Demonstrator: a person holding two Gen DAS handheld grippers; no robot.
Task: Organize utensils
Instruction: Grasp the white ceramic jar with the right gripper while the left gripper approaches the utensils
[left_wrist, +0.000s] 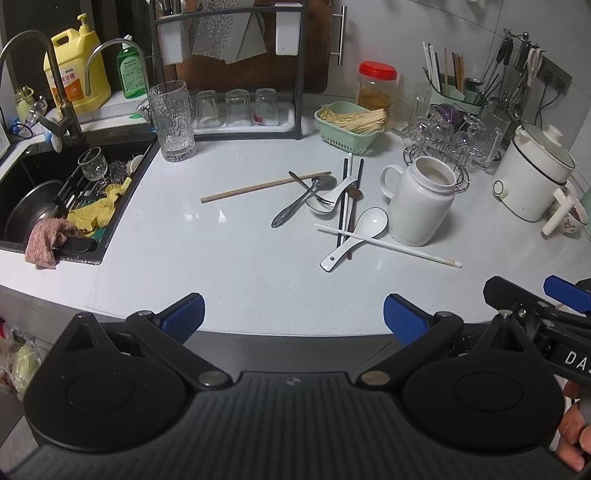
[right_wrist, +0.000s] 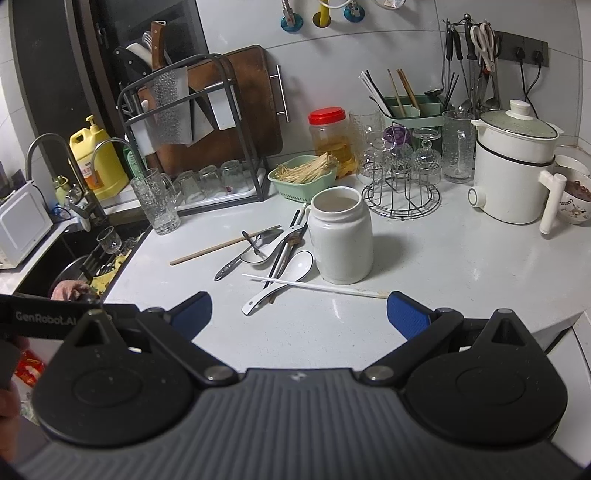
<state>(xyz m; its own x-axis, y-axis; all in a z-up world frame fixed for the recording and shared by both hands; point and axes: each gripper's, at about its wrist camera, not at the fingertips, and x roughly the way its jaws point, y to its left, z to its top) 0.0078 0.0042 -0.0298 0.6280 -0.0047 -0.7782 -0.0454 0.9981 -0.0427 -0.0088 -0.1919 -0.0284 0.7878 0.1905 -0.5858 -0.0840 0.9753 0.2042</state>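
So both grippers — left gripper (left_wrist: 293, 317) and right gripper (right_wrist: 299, 314) — hang spread wide, holding nothing, while spoons and chopsticks (right_wrist: 273, 254) lie jumbled just left of the white jar (right_wrist: 340, 236).

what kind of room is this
Most likely a home kitchen: a sink with a curved faucet on the left, a white countertop strewn with spoons and chopsticks, and a rack of drinking glasses against the tiled wall.
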